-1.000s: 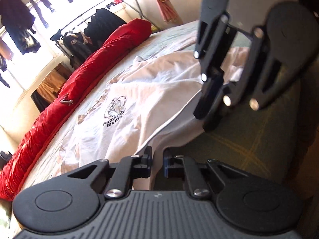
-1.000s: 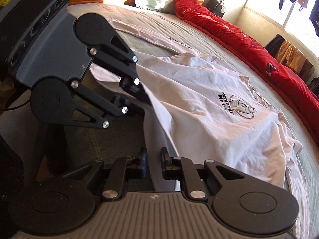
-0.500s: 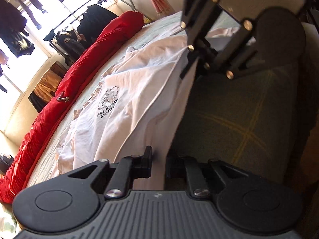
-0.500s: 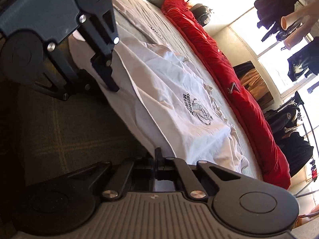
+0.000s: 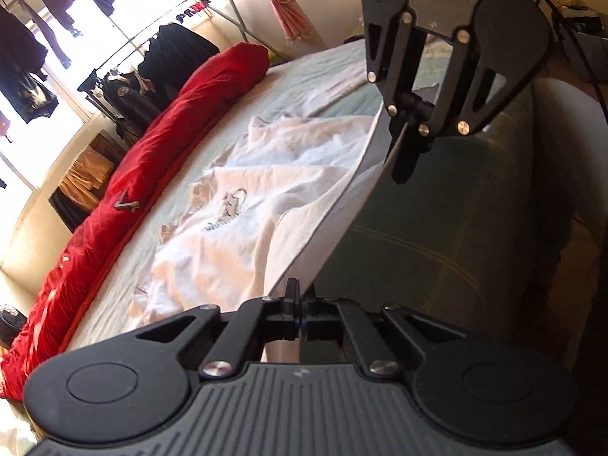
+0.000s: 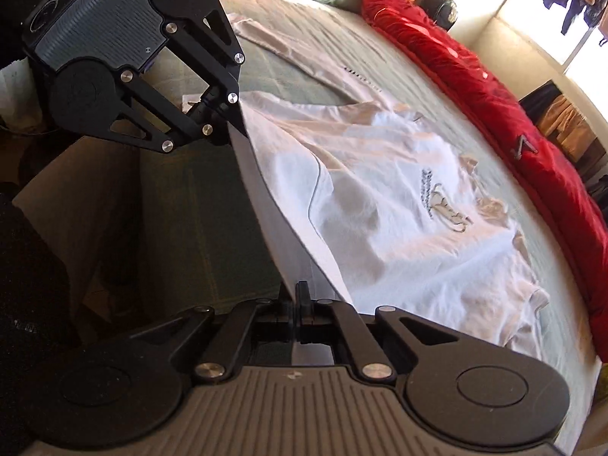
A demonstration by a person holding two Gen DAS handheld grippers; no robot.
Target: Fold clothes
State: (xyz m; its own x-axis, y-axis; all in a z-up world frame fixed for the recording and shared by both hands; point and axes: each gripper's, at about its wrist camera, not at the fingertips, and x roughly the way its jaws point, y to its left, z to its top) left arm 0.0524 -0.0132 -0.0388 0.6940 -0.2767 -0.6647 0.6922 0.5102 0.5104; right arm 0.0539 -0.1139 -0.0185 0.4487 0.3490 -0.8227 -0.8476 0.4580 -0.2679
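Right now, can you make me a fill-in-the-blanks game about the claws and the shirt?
1. Both claws pinch the hem of a ____ T-shirt.
2. The long quilt beside the shirt is ____.
3. The left claw and the right claw are both ____.
4. The shirt lies on a ____.

Missing words: white; red; shut; bed

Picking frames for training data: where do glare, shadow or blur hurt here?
Left wrist view: windows blown out, bed side in deep shadow. Right wrist view: white T-shirt slightly motion-blurred, its print smeared; window overexposed; lower left nearly black.
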